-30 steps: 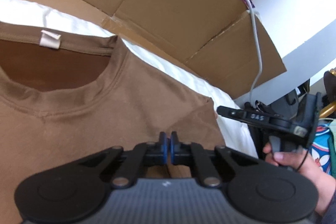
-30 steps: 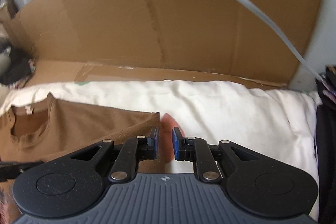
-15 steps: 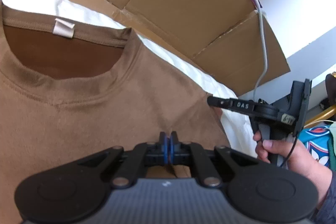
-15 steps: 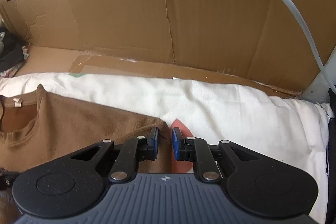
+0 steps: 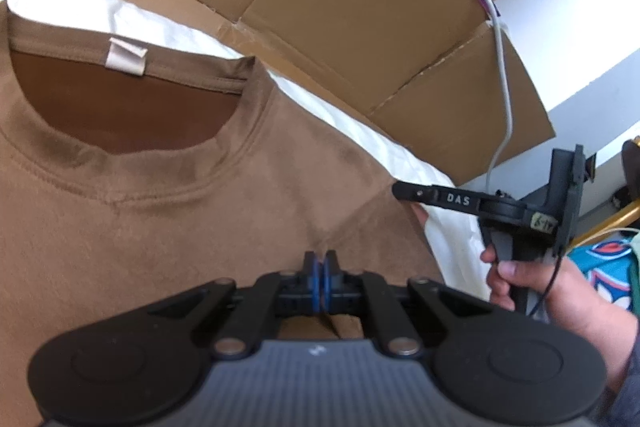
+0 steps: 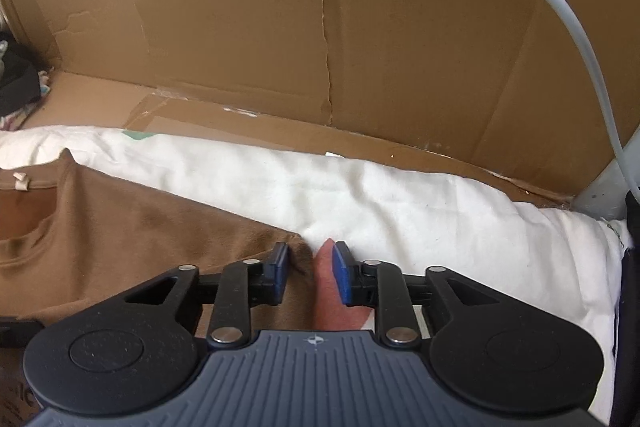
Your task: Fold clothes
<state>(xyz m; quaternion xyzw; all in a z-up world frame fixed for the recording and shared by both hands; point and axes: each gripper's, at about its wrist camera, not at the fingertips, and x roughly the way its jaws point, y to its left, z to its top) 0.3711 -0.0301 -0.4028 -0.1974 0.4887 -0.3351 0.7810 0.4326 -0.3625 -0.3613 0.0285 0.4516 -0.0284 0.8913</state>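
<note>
Left wrist view: the left tool (image 5: pixel 320 267) has its blue pads pressed together, pinching a fold of the brown T-shirt (image 5: pixel 160 227), which lies flat on a white sheet (image 6: pixel 400 203), collar far left. Right wrist view: the right tool (image 6: pixel 310 269) stands spread over the shirt's right edge, a pinkish shape between its pads. Cardboard panels (image 6: pixel 320 27) rise at the far side.

White letters "DAS" stand on the black side of the right gripper (image 5: pixel 404 191), seen from the left wrist view. A small yellowish sticker (image 5: pixel 543 223) farther back on it carries handwritten marks too small to read
</note>
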